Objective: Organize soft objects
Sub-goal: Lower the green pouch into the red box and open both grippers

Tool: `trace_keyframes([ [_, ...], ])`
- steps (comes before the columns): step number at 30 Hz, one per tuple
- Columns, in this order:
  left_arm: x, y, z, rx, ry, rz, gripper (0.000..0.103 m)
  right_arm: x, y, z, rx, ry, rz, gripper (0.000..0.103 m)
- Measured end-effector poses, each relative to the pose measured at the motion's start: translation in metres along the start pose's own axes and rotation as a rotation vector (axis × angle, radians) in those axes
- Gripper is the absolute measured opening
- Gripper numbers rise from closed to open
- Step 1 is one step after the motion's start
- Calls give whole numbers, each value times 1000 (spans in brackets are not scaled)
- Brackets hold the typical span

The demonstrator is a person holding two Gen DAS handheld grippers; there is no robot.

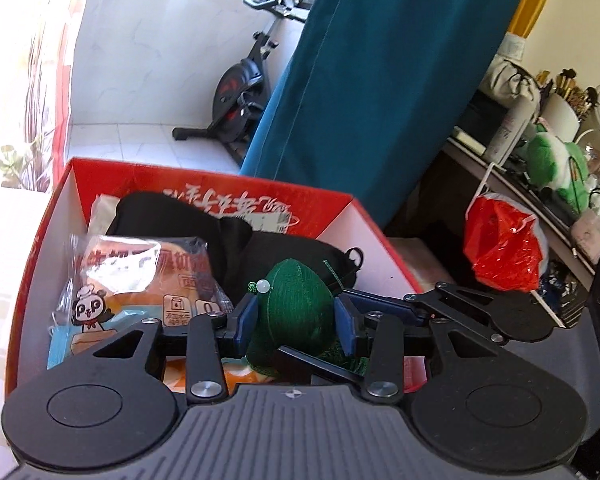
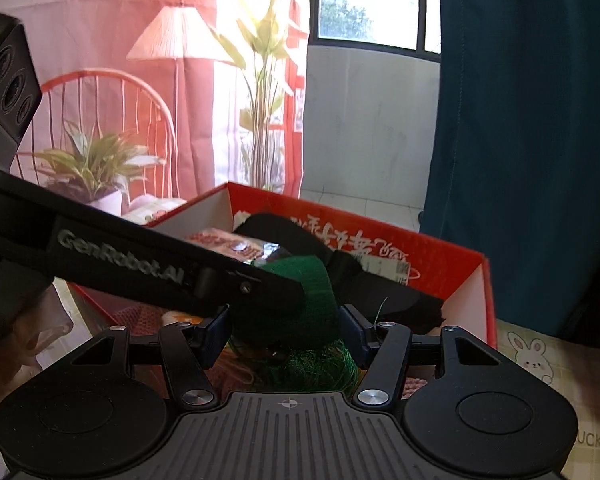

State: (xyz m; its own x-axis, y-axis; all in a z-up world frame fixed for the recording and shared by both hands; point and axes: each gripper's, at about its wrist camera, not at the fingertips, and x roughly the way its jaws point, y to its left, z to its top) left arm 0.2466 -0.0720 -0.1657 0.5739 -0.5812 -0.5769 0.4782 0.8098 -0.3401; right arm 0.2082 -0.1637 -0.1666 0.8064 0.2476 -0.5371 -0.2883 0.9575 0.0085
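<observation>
Green knit pouch (image 1: 296,308) sits between both claws at once. Left claw (image 1: 296,318) has its blue pads (image 1: 246,320) pressed on the pouch's two sides, jaws closing a little more. Right claw (image 2: 286,334) clamps the same pouch (image 2: 300,304) from the other side, its pads (image 2: 214,334) tight against the green knit. Small white bead (image 1: 263,286) hangs on a cord at the pouch top, just left of centre. Green fringe (image 2: 324,364) bunches under the right claw.

Pouch hangs over the open red box (image 1: 332,206), low between its walls. Beyond the left claw, inside the box: snack pack (image 1: 140,276) to the left, black cloth (image 1: 220,232) behind.

Farther out: red plastic bag (image 1: 500,248) right of the left claw, teal curtain (image 1: 380,80) behind the box, exercise bike (image 1: 240,92) at the far wall.
</observation>
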Motion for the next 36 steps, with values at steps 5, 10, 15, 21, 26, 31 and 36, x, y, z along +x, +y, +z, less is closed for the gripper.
trace_keyframes([
  [5,16,3,4,-24,56,21,44,5,-5,-4,41,30,-3,54],
  [10,29,2,4,-22,98,46,44,7,-8,-9,60,60,-19,55],
  [15,30,-1,3,-13,100,63,45,5,-14,-9,91,81,-23,55],
  [21,13,-8,5,13,63,80,69,-6,-19,-10,105,89,-44,60],
  [26,-12,-14,4,57,21,114,95,-20,-27,-12,141,83,-69,66],
  [31,-35,-25,1,128,-15,187,103,-38,-33,-12,171,63,-104,83],
  [36,-59,-30,2,127,-67,263,103,-59,-32,-5,182,27,-132,102],
])
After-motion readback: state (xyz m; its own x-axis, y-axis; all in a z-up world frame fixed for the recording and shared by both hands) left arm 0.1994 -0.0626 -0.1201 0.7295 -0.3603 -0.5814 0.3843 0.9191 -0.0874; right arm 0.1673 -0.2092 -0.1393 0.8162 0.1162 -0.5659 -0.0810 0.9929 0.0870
